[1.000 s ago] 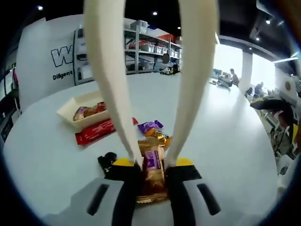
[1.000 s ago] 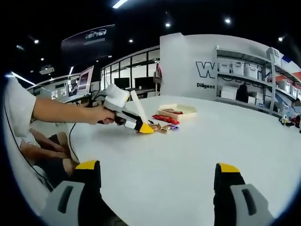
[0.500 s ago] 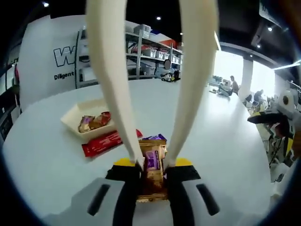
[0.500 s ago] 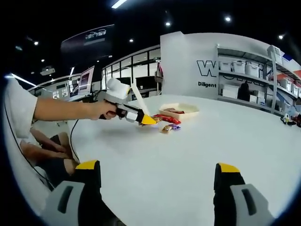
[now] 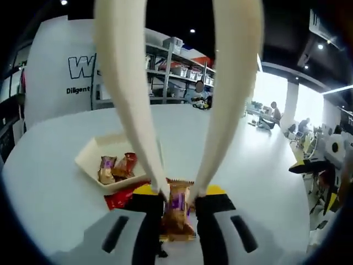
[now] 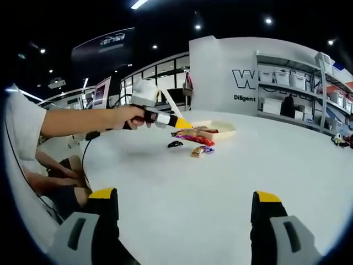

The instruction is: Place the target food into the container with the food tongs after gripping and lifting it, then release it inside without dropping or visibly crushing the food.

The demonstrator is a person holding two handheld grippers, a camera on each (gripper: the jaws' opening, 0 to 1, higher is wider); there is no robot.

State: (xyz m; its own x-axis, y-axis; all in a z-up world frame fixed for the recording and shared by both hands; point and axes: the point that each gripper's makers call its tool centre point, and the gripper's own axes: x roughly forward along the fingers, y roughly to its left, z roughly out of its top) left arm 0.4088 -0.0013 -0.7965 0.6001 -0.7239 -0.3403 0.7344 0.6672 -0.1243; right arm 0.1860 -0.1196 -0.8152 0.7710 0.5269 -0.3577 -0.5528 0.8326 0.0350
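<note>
My left gripper (image 5: 179, 193) is shut on cream food tongs (image 5: 129, 110), whose tips pinch a gold and purple wrapped snack (image 5: 176, 212). The snack hangs above the table, just short of the cream tray (image 5: 88, 157), which holds wrapped snacks (image 5: 116, 167). In the right gripper view a hand holds that left gripper (image 6: 182, 125) in the air beside the tray (image 6: 220, 130), with the snack (image 6: 182, 132) under its tip. My right gripper (image 6: 185, 195) is open, low over the table and far from the tray.
A red bar (image 5: 122, 197) lies next to the tray. On the white table (image 6: 248, 165) lie that red bar (image 6: 196, 139), loose purple and gold snacks (image 6: 201, 149) and a small black object (image 6: 175, 144). Shelves and a wall stand behind.
The left gripper has risen off the table with the snack in the tongs and moved toward the tray. A small black object now shows where it was. The right gripper has stayed put.
</note>
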